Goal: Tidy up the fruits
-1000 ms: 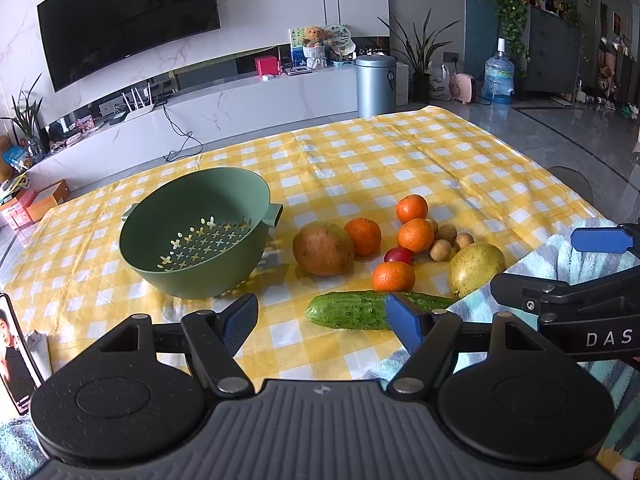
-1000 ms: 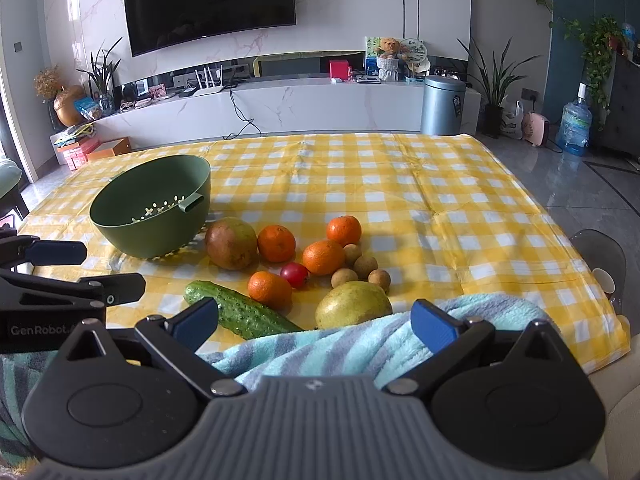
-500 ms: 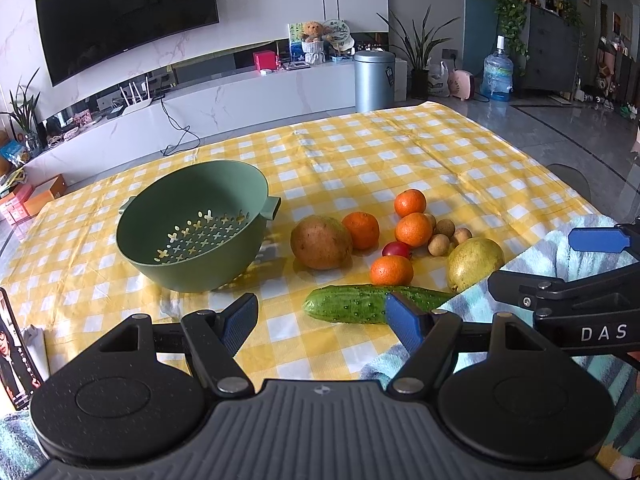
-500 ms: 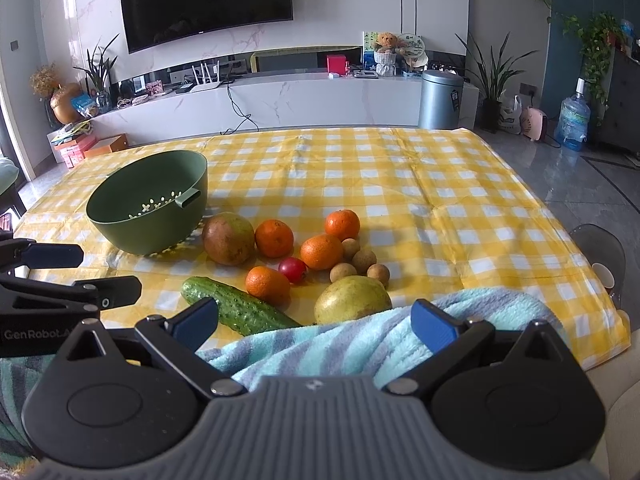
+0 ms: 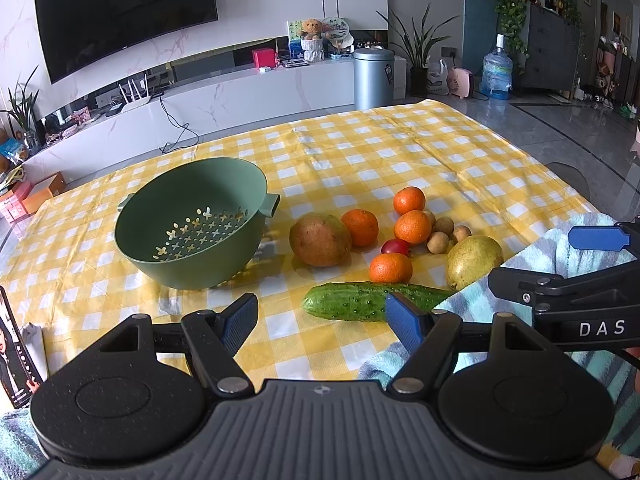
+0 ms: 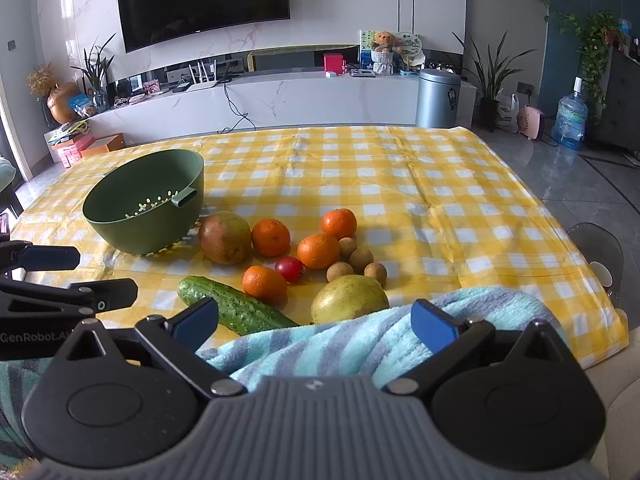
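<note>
Both your tongs, left (image 5: pixel 322 316) and right (image 6: pixel 316 320), are spread wide, holding nothing. Bowl (image 5: pixel 192 224) sits empty mid-left, fruit (image 5: pixel 402 228) piled right of it, cucumber (image 5: pixel 372 301) lower center.

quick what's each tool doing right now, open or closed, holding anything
Left tool: open, holding nothing.
Right tool: open, holding nothing.

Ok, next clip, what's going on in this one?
A person holds two grippers over a table with a yellow checked cloth. The left gripper and the right gripper both have open jaws and hold nothing. The green strainer bowl is empty. The oranges, a pear, a cucumber and the other fruit lie loose beside it, so sorting has not begun.
</note>
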Available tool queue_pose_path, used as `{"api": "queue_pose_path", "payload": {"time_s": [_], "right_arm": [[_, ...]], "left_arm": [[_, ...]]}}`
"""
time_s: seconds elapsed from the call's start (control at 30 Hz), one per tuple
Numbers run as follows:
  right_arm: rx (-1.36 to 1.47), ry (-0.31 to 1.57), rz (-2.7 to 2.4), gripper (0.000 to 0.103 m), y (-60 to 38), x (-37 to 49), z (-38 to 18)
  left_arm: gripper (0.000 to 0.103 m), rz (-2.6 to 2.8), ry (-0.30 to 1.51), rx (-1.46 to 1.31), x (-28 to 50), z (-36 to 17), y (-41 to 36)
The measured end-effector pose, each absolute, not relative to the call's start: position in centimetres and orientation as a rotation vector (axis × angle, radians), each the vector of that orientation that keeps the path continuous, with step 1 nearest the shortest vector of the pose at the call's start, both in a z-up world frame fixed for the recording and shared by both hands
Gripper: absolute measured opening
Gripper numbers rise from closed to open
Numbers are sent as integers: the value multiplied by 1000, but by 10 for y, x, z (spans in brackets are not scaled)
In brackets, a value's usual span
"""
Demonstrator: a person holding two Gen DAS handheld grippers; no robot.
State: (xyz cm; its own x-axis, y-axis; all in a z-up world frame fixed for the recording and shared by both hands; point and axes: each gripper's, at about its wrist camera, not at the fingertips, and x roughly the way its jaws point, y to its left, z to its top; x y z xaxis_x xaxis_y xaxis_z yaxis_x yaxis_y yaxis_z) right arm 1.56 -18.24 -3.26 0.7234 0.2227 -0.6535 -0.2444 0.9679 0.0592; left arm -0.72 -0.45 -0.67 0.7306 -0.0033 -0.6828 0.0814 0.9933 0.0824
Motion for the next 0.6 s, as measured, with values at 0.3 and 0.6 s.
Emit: {"api": "queue_pose_path", "payload": {"time_s": [0.3, 0.6], "right_arm": [[-31, 717, 257, 99, -183, 16, -33], [-31, 717, 258, 99, -183, 16, -33]], "left_arm": [[86, -42, 767, 106, -8, -10, -5], [86, -43, 768, 105, -8, -10, -5]]}}
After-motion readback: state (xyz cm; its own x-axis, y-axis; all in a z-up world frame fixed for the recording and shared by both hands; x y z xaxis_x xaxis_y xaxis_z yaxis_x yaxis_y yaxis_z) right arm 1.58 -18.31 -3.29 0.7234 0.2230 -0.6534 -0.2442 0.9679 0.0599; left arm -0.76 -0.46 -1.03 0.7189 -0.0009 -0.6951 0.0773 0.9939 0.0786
